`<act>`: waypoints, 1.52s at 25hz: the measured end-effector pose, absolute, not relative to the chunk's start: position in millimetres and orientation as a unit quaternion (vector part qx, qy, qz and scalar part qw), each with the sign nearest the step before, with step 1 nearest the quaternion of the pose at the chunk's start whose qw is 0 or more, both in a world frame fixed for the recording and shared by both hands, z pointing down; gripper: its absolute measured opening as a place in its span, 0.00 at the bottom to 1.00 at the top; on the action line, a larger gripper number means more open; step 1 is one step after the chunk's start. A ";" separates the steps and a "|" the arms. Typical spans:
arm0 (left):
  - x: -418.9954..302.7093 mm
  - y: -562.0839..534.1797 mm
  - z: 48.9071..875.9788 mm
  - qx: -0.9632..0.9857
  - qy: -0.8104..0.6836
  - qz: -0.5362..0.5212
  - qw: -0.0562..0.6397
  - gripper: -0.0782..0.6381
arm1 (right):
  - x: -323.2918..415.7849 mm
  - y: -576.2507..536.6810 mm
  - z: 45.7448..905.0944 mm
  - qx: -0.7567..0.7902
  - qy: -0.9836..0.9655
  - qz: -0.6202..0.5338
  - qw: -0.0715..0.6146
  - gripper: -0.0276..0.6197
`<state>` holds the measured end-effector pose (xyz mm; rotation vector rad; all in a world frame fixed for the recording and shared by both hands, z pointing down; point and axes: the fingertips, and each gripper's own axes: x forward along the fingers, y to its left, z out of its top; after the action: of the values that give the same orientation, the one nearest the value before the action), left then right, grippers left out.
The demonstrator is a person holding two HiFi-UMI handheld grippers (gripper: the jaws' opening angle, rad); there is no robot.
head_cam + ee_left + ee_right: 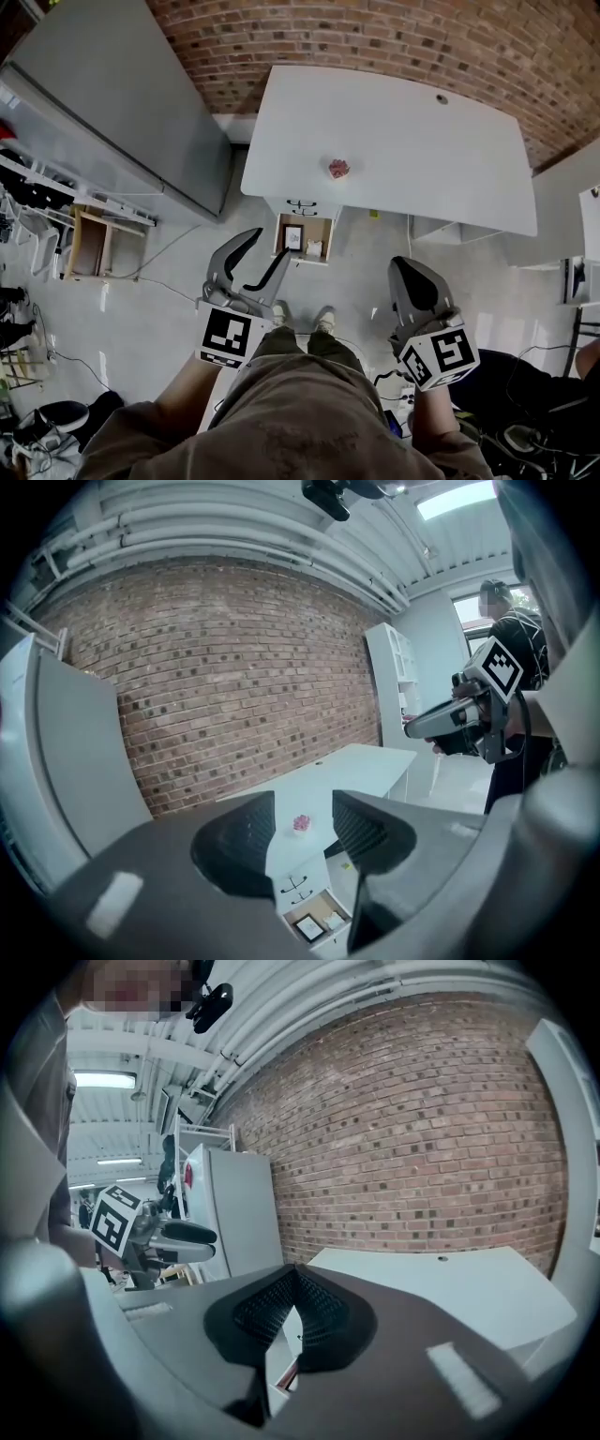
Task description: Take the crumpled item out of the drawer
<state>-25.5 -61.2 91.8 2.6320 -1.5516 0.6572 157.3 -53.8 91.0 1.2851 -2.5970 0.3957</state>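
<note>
A white desk (403,141) stands against the brick wall, with its drawer (281,234) pulled open below the front edge. In the drawer lie a small framed picture (293,236) and a crumpled white item (314,248); the left gripper view shows that crumpled white item (335,920) too. A small pink-and-white object (338,168) sits on the desktop. My left gripper (272,244) hangs open in the air short of the drawer, holding nothing. My right gripper (405,269) is shut and empty, off to the right. The left gripper (302,832) jaws stand apart; the right gripper (295,1288) jaws meet.
A tall grey cabinet (122,103) stands left of the desk. A wooden crate (89,244) and cluttered racks line the far left. White shelving (572,206) is at the right. A person in black (511,639) stands to my right. Cables lie on the floor.
</note>
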 end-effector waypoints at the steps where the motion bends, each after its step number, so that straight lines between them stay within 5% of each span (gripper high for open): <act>1: -30.5 -62.3 93.6 0.843 -0.494 0.212 0.010 0.37 | 153.1 -54.8 93.1 0.439 -0.881 0.136 0.111 0.09; 18: -78.1 -68.9 179.6 0.859 -0.429 0.272 0.066 0.37 | 95.5 -67.2 149.5 0.462 -0.856 0.182 0.143 0.09; 38: -65.4 -111.5 470.8 0.861 -0.362 0.331 0.134 0.37 | 86.7 -110.8 374.4 0.460 -0.844 0.188 0.203 0.09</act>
<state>-65.4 -111.5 470.8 2.4957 -1.0500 0.9595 86.7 -110.8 374.4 1.2848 -2.3550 0.5244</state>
